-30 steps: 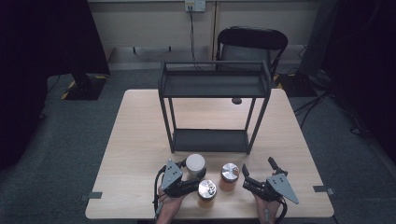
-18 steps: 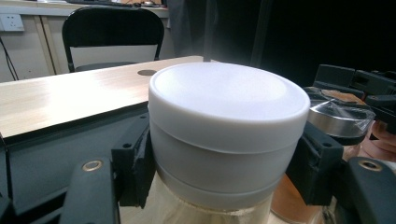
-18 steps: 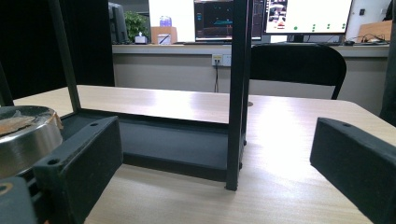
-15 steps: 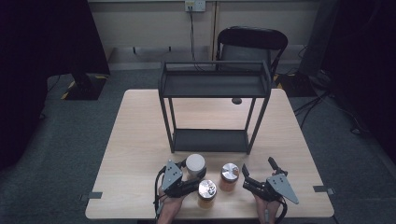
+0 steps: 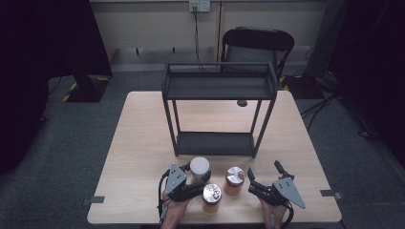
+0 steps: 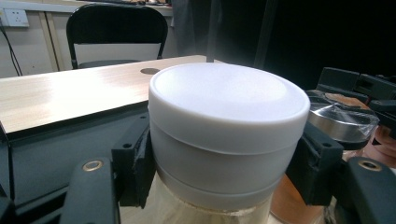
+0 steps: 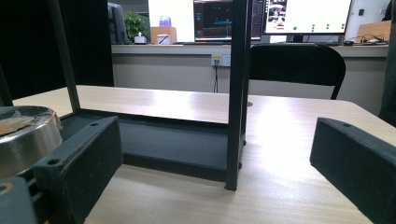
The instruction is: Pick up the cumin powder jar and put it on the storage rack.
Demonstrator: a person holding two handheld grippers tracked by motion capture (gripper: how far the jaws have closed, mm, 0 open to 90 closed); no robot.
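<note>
A jar with a white lid (image 5: 199, 165) stands on the table near the front edge, and my left gripper (image 5: 197, 175) is shut on it. In the left gripper view the black pads (image 6: 135, 161) press on both sides of the white-lidded jar (image 6: 224, 107), just under the lid. Two amber jars with metal lids stand beside it, one (image 5: 234, 177) to its right and one (image 5: 211, 195) nearer the table's front edge. My right gripper (image 5: 263, 171) rests at the front right, open, with nothing between its fingers (image 7: 79, 158).
A black two-shelf rack (image 5: 217, 86) stands mid-table behind the jars; one of its posts (image 7: 237, 93) rises close in front of the right gripper. A black chair (image 5: 258, 43) stands beyond the table. Bare tabletop (image 5: 138, 143) lies left of the rack.
</note>
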